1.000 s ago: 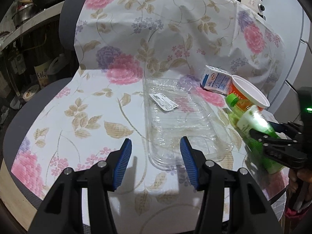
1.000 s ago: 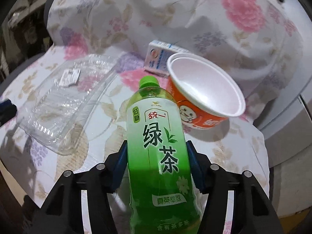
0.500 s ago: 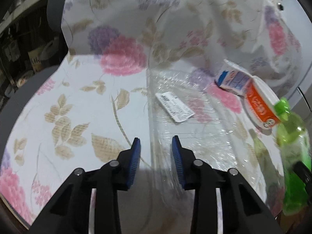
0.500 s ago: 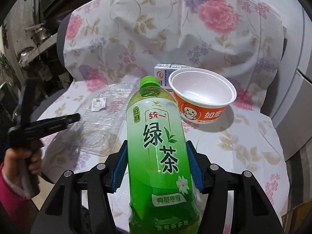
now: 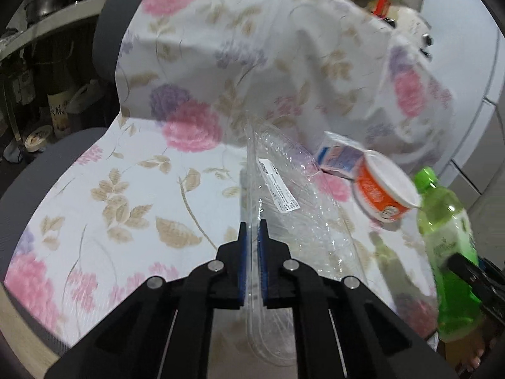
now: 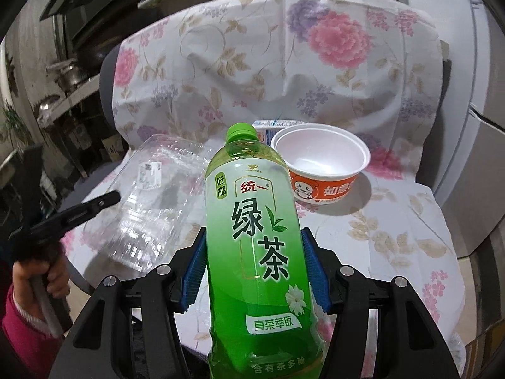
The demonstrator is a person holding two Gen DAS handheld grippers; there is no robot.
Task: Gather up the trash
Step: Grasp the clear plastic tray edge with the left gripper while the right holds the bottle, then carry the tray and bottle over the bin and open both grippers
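My left gripper (image 5: pixel 252 237) is shut on the rim of a clear plastic clamshell tray (image 5: pixel 293 208) with a white label, tilted up off the flowered chair cover; it also shows in the right wrist view (image 6: pixel 148 202), held by the left gripper (image 6: pixel 110 197). My right gripper (image 6: pixel 255 252) is shut on a green tea bottle (image 6: pixel 255 230), held upright above the seat; the bottle also shows in the left wrist view (image 5: pixel 448 240). An orange-and-white paper bowl (image 6: pixel 318 170) and a small milk carton (image 5: pixel 339 156) stand on the seat behind.
The flowered cloth (image 6: pixel 284 72) covers the chair seat and back. Shelves with pots and bottles (image 5: pixel 47 72) stand to the left. A grey cabinet (image 6: pixel 483 126) is at the right.
My left gripper closed on the clear tray's edge and lifted it so it tilts up. My right gripper drew back a little with the bottle still held.
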